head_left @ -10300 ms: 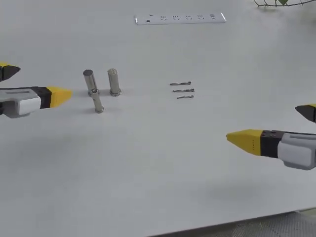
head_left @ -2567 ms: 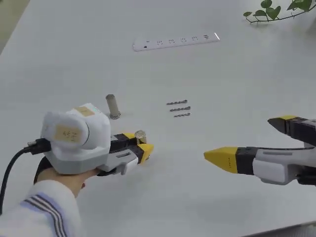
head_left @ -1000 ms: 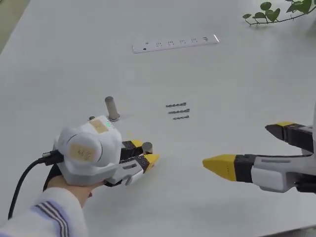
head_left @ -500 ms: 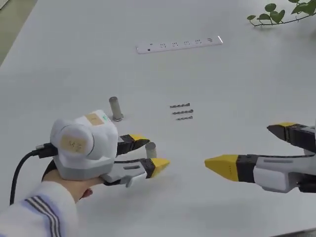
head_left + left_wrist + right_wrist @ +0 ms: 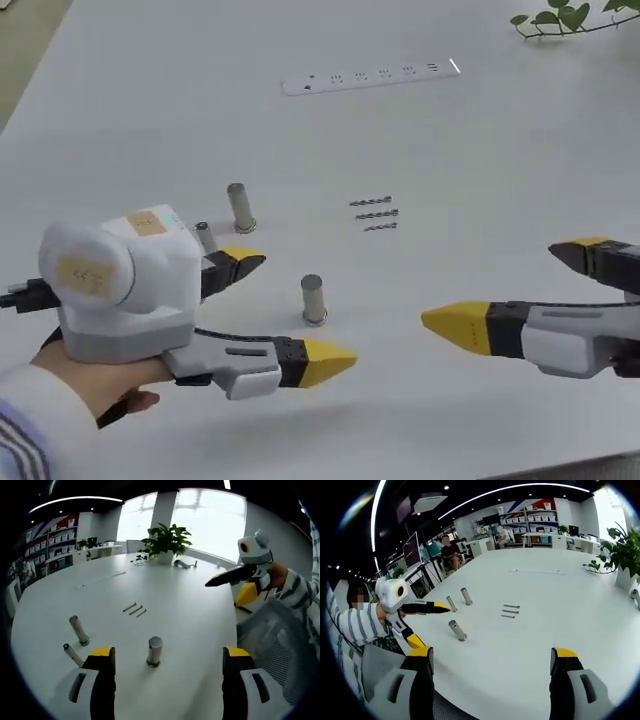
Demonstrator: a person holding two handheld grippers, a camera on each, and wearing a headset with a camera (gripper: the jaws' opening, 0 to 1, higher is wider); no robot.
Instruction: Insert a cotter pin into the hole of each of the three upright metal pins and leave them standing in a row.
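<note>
Three metal pins stand upright on the white table: one [image 5: 313, 298] in front, one [image 5: 240, 208] further back, and a third [image 5: 204, 237] partly hidden behind my left gripper. The front pin [image 5: 155, 651] is between and just ahead of my left gripper's [image 5: 307, 308] fingertips, which are spread wide and apart from it. Three cotter pins [image 5: 375, 213] lie side by side behind the front pin. At the right, my right gripper [image 5: 490, 285] hovers open and holds nothing. Its view shows the front pin [image 5: 457, 630] and the cotter pins [image 5: 510, 611] ahead.
A white power strip [image 5: 370, 75] lies at the far side of the table, and plant leaves [image 5: 570, 18] reach in at the far right corner. A potted plant [image 5: 165, 540] stands on the table's far end. People sit in the background [image 5: 451, 550].
My left gripper was shut on a pin a second ago. It has opened wide and drawn back a little, and the pin now stands free on the table. My right gripper has hardly moved.
</note>
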